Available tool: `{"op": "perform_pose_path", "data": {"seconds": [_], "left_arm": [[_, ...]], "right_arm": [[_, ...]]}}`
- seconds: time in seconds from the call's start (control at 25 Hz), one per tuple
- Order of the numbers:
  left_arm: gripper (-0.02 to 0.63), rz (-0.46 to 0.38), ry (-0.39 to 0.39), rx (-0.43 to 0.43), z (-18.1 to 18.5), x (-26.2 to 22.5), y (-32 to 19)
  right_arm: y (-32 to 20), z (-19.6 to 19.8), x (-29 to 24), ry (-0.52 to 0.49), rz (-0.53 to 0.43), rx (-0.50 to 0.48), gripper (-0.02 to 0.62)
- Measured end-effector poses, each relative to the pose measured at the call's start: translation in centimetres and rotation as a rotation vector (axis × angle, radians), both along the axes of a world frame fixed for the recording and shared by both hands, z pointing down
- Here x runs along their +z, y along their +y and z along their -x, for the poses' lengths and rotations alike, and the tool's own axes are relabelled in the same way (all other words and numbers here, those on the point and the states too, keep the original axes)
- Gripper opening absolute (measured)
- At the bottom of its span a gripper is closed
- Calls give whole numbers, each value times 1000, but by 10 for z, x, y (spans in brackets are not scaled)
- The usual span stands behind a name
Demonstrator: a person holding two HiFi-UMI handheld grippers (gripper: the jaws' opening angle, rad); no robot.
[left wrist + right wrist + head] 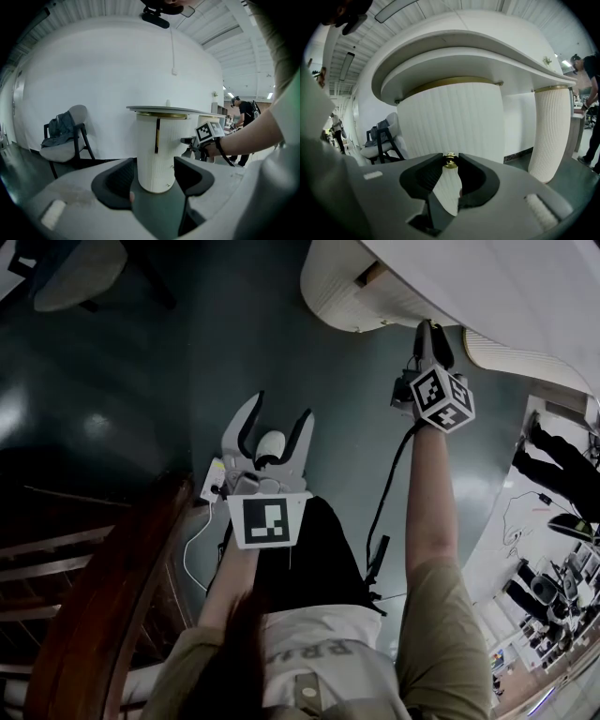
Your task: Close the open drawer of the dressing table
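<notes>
The white dressing table (487,282) has a curved, fluted drawer front (450,117) with a small gold knob (450,160). My right gripper (450,162) is shut on that knob, with both dark pads pressed against its sides. In the head view the right gripper (428,332) reaches up to the drawer under the tabletop edge. My left gripper (281,416) hangs over the dark floor, open, with nothing between its fingers. In the left gripper view the left gripper (154,180) points at the table's fluted pedestal (154,150), well short of it.
A second fluted leg (553,131) stands to the right of the drawer. A chair (65,140) with a garment on it sits by the wall on the left. Dark wooden furniture (94,596) is at my lower left, and a white cable (192,554) lies on the floor. A person (243,112) stands far right.
</notes>
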State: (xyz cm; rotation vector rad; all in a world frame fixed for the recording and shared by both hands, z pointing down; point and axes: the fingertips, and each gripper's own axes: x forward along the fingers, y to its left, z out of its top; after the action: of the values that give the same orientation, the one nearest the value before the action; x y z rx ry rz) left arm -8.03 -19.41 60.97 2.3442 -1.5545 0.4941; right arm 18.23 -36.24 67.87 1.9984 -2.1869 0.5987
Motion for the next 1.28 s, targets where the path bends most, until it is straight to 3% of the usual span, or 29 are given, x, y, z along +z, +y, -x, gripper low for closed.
{"op": "perform_pose_path", "data": {"seconds": [1.28], "left_arm": [[284,16,-12,21,-9,9,-18]], "right_arm": [[-24,-2,1,-19,-7,36,106]]}}
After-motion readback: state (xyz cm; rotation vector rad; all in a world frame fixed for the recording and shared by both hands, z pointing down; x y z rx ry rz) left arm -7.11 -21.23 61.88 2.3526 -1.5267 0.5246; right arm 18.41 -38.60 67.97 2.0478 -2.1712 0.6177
